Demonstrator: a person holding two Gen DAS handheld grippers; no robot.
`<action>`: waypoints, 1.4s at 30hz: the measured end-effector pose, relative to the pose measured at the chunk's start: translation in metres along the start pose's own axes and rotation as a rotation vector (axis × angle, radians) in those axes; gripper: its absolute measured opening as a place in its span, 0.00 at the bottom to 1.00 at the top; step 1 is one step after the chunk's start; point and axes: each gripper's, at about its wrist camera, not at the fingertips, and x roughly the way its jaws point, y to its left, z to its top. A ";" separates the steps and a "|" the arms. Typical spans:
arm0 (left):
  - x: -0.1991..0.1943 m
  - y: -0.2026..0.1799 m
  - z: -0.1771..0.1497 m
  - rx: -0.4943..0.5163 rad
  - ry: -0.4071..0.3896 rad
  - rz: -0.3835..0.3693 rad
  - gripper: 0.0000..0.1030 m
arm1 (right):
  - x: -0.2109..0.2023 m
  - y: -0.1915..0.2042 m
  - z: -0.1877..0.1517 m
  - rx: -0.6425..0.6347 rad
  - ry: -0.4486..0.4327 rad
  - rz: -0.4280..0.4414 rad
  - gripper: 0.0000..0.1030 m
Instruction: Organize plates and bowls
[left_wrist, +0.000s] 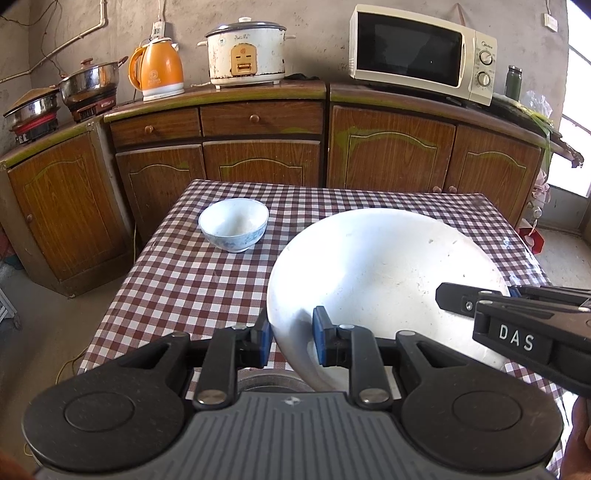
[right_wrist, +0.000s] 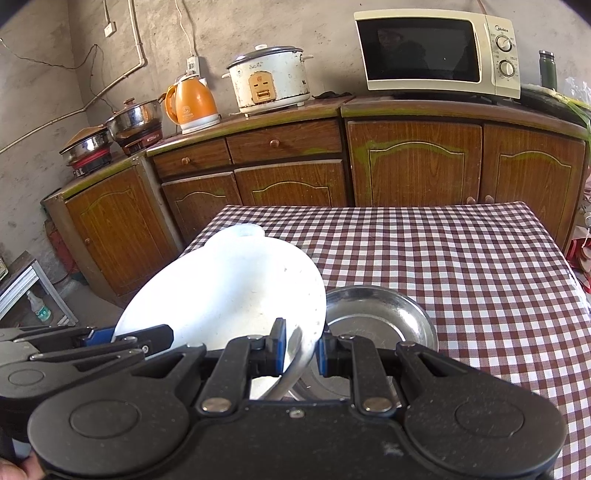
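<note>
Plate (left_wrist: 380, 273) clamped by both claws, left (left_wrist: 291, 341) and right (right_wrist: 301, 350), above checkered table (left_wrist: 177, 280) before wooden cabinets (left_wrist: 262, 147).

White round plate (left_wrist: 384, 273); white bowl, faint blue pattern (left_wrist: 233, 224); shiny steel dish (right_wrist: 380, 317); red-white checked tablecloth (right_wrist: 461, 258); orange kettle (left_wrist: 159, 70); blue gripper pads (left_wrist: 318, 334).

A large white plate (left_wrist: 388, 280) is tilted above the checked table, its rim raised at 9 o'clock in the right wrist view. Beneath it, at 3 o'clock in that view, a shiny steel dish (right_wrist: 376, 317) rests flat. A small white bowl (left_wrist: 233, 223) with faint blue patterning stands upright, well apart at the plate's 10 o'clock in the left wrist view.
</note>
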 end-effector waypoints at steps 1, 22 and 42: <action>0.000 0.000 -0.001 0.002 -0.001 0.001 0.23 | 0.000 0.000 -0.001 -0.001 0.001 0.000 0.21; -0.001 0.006 -0.009 0.004 0.003 0.008 0.23 | 0.004 0.002 -0.008 -0.007 0.019 0.016 0.21; -0.001 0.013 -0.019 -0.002 0.013 0.010 0.23 | 0.009 0.004 -0.015 -0.017 0.036 0.029 0.21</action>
